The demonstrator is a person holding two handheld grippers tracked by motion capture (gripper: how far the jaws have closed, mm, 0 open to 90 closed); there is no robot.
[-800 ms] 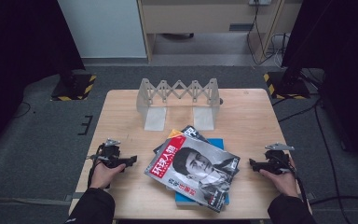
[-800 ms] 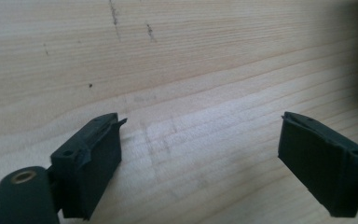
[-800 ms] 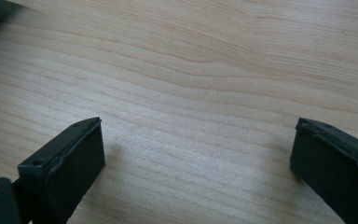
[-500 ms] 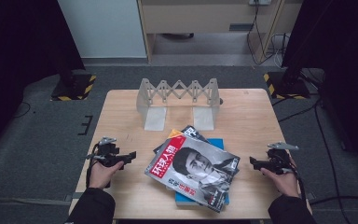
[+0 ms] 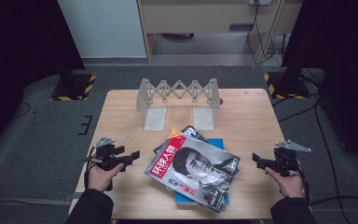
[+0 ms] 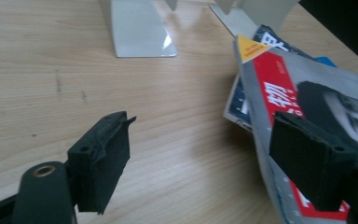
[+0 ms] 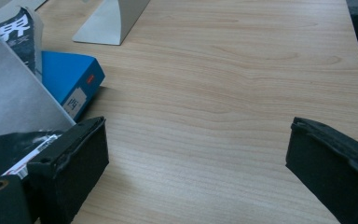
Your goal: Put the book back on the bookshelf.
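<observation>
Magazine (image 5: pixel 193 170) between both open grippers

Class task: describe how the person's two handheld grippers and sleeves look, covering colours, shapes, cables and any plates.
Both are black two-jaw tools. The left gripper and right gripper each carry a grey three-cornered plate on top, and a thin dark cable trails from each. Up close, the blocky jaw pads are matt black with rough, worn edges; a brass-coloured ring sits at one jaw's base. The dark sleeves reach the wrists.
</observation>
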